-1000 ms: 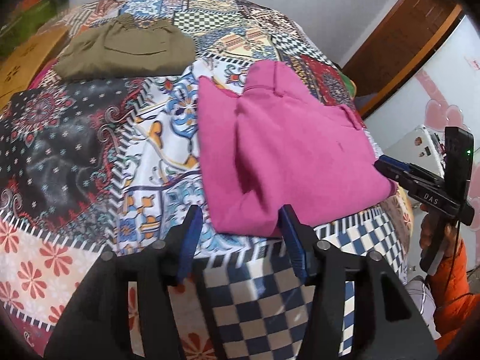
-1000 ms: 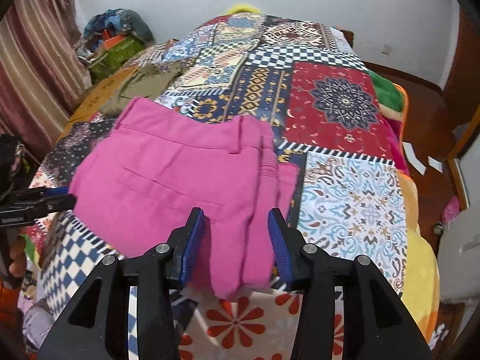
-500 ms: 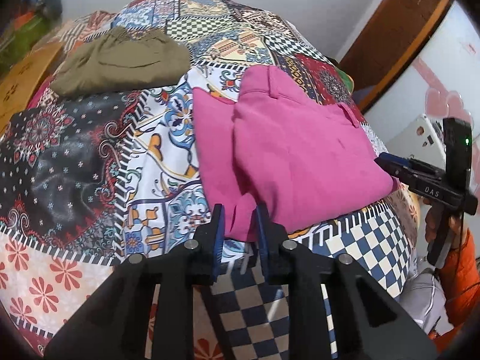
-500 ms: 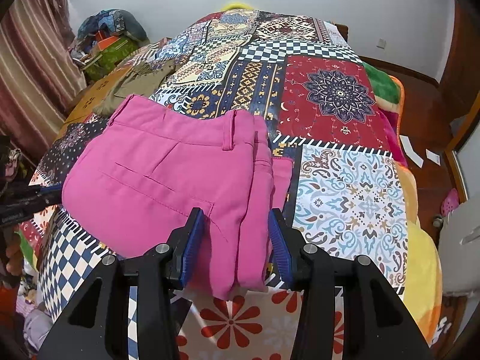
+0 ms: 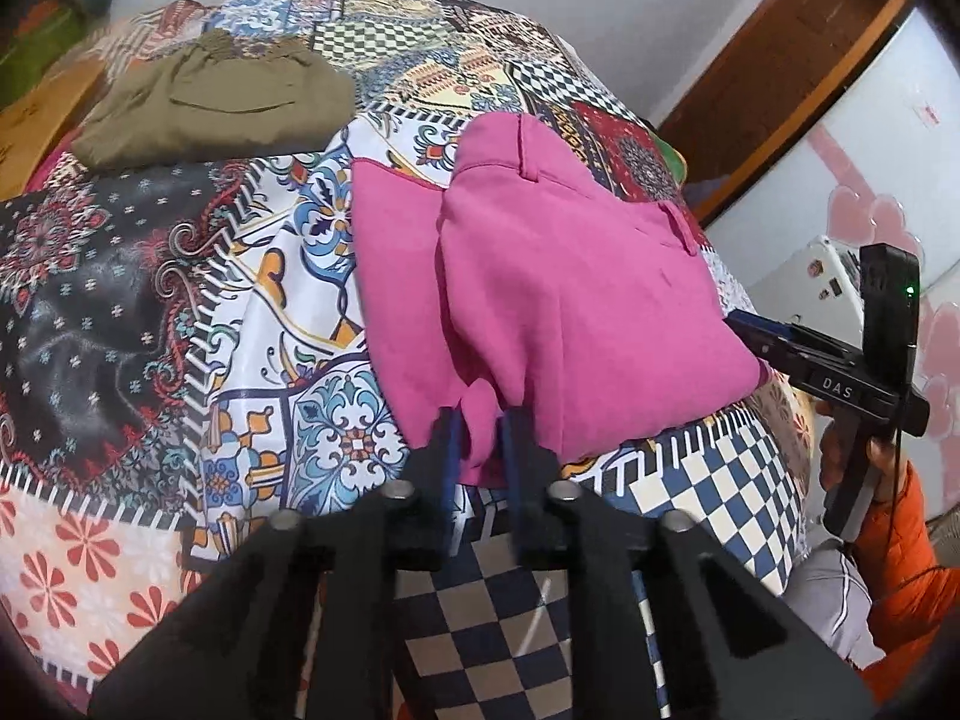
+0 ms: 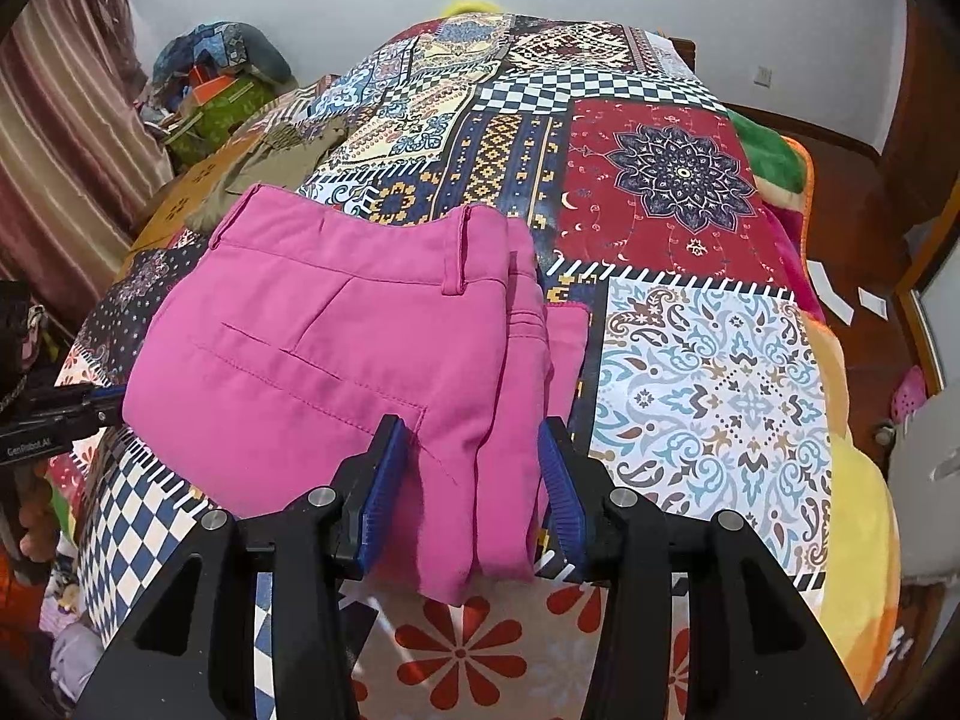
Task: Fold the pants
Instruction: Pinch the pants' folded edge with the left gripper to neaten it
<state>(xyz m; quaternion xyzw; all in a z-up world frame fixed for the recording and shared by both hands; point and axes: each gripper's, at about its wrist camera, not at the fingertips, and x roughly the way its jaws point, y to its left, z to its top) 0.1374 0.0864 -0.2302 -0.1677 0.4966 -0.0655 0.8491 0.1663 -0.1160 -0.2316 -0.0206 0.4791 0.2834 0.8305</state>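
Folded pink pants [image 5: 570, 300] lie on the patchwork bedspread [image 5: 150, 300]. My left gripper [image 5: 480, 438] is shut on their near corner, and a small pucker of pink cloth is pinched between its blue pads. In the right wrist view the pants [image 6: 330, 348] show a waistband and a back pocket. My right gripper [image 6: 474, 480] holds their thick folded edge, with the cloth filling the gap between its blue pads [image 6: 384, 480]. Each gripper also shows in the other's view: the right gripper [image 5: 750, 330] and the left gripper [image 6: 90, 402] sit at opposite sides of the pants.
Folded olive pants [image 5: 210, 102] lie far back on the bed. A person's orange sleeve [image 5: 900, 570] is at the right edge. Bags and a curtain [image 6: 60, 138] stand at the bed's left side, a wooden floor [image 6: 852, 228] at its right.
The left jaws came together from wide apart onto the pants' near corner, which now bunches up between them. The right gripper and its hold look the same.
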